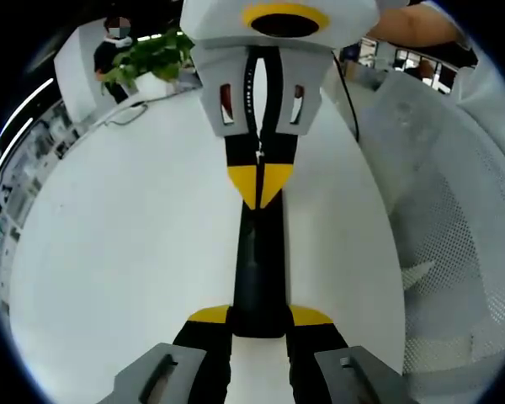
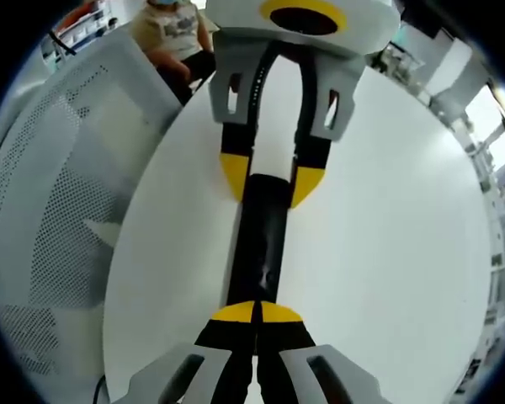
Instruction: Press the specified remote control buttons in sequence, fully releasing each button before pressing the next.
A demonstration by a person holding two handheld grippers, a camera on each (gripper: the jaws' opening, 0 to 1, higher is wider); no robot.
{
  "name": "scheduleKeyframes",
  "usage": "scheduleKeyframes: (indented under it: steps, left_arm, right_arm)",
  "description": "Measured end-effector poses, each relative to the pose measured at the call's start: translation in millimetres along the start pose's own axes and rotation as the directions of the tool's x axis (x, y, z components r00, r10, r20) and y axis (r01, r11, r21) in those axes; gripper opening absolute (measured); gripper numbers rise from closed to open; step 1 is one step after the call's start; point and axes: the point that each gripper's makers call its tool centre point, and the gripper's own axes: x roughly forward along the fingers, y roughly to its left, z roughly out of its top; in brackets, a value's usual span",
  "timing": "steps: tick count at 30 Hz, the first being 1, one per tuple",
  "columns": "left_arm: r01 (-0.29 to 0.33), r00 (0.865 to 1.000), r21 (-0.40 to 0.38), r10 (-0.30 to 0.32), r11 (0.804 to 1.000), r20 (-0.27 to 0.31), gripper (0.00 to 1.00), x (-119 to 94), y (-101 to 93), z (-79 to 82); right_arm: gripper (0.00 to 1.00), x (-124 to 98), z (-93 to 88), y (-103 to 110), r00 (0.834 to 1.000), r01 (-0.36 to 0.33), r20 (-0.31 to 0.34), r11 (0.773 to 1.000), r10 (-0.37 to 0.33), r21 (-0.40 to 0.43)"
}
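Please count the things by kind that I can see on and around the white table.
Remote control: 1
Grippers: 2 (left gripper, right gripper)
Mesh chair: 1
Green plant: 1
Total: 5

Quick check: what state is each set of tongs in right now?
Left tongs: closed on the near end of the black remote.
Right tongs: shut, tips together, pressing on the remote's other end.
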Motion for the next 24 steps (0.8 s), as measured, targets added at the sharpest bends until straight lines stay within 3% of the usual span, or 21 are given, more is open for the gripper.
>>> scheduleKeyframes:
  steps: [10, 18, 24]
  left_arm:
    - [0.002, 1.000, 0.005, -0.002, 1.000, -0.009, 0.23, -0.6, -1.2, 0.5]
    - [0.003, 1.000, 0.007, -0.003, 1.000, -0.012, 0.23, -2.2, -4.1, 1.9]
    - [0.003, 1.000, 0.007, -0.003, 1.000, -0.012, 0.23, -2.6, -4.7, 2.2]
  right_arm:
    - [0.00, -0.8, 0.0, -0.5, 1.000, 0.015, -0.008, 1.000, -0.015, -0.025]
    - [0.00, -16.5, 7.4, -6.3, 0.995, 0.029, 0.095, 0.999, -0.031, 0.017]
    - [0.00, -25.5, 11.7, -9.8, 0.992, 0.042, 0.116, 0.999, -0.045, 0.031]
